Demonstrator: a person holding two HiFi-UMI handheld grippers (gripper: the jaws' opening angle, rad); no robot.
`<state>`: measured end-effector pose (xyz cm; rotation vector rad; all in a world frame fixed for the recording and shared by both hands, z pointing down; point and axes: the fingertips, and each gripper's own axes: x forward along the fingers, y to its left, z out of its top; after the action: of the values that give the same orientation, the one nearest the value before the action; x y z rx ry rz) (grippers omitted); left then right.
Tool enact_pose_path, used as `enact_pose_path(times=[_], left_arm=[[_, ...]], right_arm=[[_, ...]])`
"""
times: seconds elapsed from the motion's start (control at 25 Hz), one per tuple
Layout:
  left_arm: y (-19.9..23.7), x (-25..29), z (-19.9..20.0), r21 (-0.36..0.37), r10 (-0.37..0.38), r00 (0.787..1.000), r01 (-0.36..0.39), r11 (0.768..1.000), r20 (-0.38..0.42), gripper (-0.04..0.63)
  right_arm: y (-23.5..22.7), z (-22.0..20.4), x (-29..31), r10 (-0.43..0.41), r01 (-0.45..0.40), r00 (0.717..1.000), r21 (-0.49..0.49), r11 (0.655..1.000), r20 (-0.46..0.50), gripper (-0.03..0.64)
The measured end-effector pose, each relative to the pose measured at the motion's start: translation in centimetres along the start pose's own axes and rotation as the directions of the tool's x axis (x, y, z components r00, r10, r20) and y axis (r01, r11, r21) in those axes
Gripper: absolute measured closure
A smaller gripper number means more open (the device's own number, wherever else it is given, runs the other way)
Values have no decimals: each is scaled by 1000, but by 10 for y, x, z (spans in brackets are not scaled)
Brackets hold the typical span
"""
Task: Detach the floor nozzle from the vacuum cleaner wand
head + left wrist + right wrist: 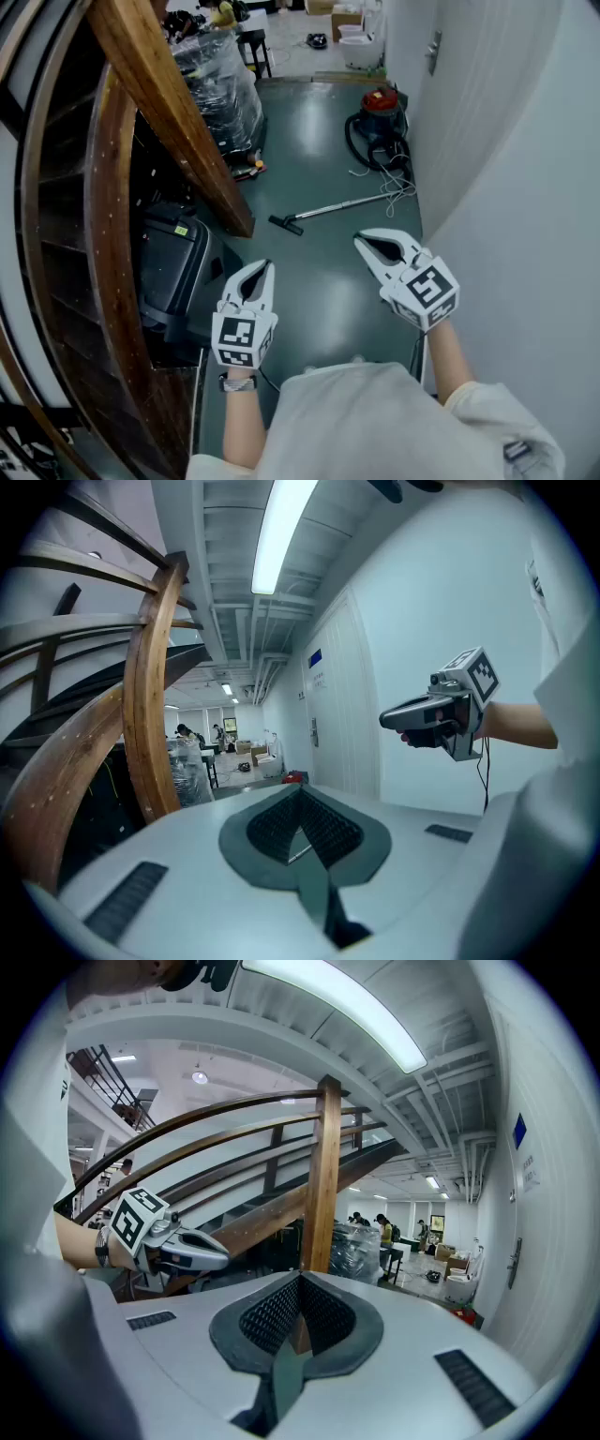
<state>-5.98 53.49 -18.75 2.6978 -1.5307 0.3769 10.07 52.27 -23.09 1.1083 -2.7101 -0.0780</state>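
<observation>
**Finding:** The floor nozzle [285, 224] lies on the green floor [319, 291] at the centre of the head view. It is joined to the metal wand [342, 206], which runs up and right toward the red vacuum cleaner [379, 111]. Both lie well apart from the grippers.

**Grippers:** The left gripper [268, 266] and right gripper [360, 240] hang lower in the frame. Each has its fingers together with nothing between them.

**Assessment:** The step in hand is the approach.

**Recommended:**
- Open both sets of fingers before reaching down.
- Clamp one on the wand just beside the joint and the other on the nozzle's neck.
- Pull along the wand's line.

Any release catch is too small to make out.

**Hazard:** A loose white cord [398, 187] lies by the wand's far end.
</observation>
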Motion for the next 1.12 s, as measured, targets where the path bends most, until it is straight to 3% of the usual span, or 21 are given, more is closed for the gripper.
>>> enact_pose_path(times=[0.6, 0.92, 1.12], left_arm=[[35, -11, -2, 7, -8, 1000, 8, 1000, 17, 597], [68, -17, -6, 19, -22, 999, 21, 1000, 30, 597], [93, 3, -8, 16, -9, 999, 8, 1000, 37, 597]], right_arm=[[16, 11, 29, -40, 39, 999, 107, 993, 12, 588], [38, 29, 51, -30, 27, 999, 61, 998, 44, 589], [24, 32, 82, -3, 0, 999, 49, 999, 44, 588]])
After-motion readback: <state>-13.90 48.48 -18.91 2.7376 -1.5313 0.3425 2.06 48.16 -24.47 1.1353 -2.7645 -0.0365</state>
